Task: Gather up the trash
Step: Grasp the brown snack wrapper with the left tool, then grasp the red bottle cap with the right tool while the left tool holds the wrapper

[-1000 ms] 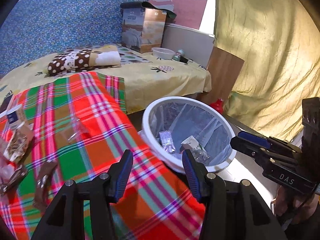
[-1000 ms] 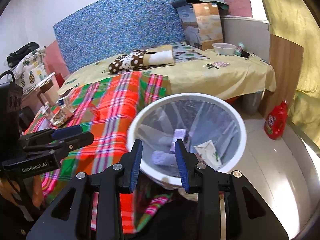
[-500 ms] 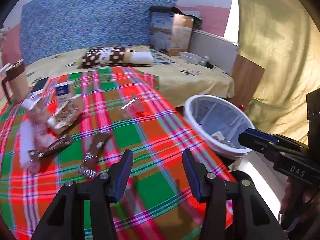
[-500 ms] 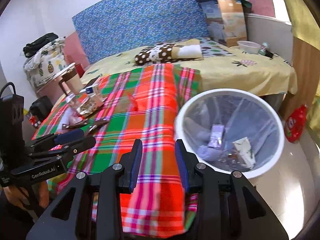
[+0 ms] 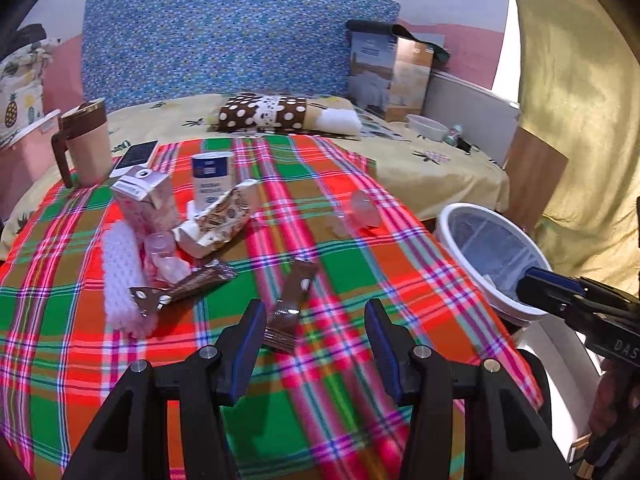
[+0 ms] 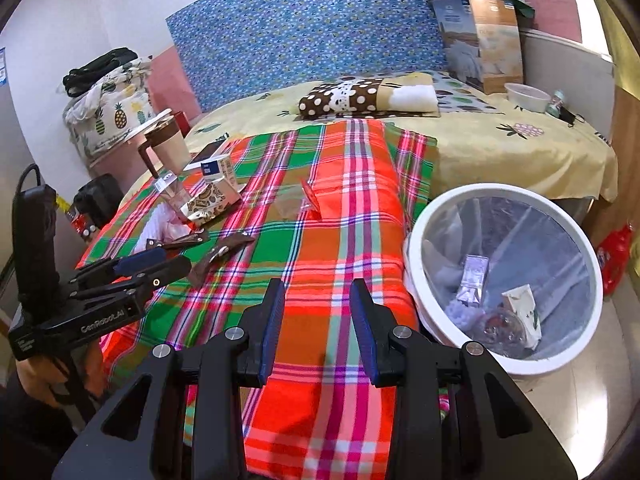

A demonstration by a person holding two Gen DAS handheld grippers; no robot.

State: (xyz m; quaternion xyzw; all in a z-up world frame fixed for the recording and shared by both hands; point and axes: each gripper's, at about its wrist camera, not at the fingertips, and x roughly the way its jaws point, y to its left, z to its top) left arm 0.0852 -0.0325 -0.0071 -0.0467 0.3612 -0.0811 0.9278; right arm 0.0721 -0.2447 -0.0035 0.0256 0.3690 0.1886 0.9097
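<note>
My left gripper (image 5: 316, 336) is open and empty, low over the plaid cloth (image 5: 344, 392), just short of a brown snack wrapper (image 5: 292, 300). A second brown wrapper (image 5: 180, 288), a patterned bag (image 5: 220, 220), a pink carton (image 5: 146, 200), a blue-and-white carton (image 5: 210, 178) and clear plastic (image 5: 360, 214) lie beyond. The white bin (image 6: 504, 280) with a clear liner stands right of the table and holds a few pieces of trash. My right gripper (image 6: 318, 320) is open and empty over the cloth's near edge, left of the bin.
A brown-lidded mug (image 5: 86, 146) and a phone (image 5: 138, 152) sit at the table's far left. A bed with a dotted pillow (image 5: 264, 114), a box (image 5: 384, 76) and a bowl (image 5: 426, 126) lies behind. A red bottle (image 6: 616, 256) stands on the floor by the bin.
Both grippers have swung left, away from the bin and over the plaid table. The trash on the cloth has come into the left wrist view. Both stay open and empty.
</note>
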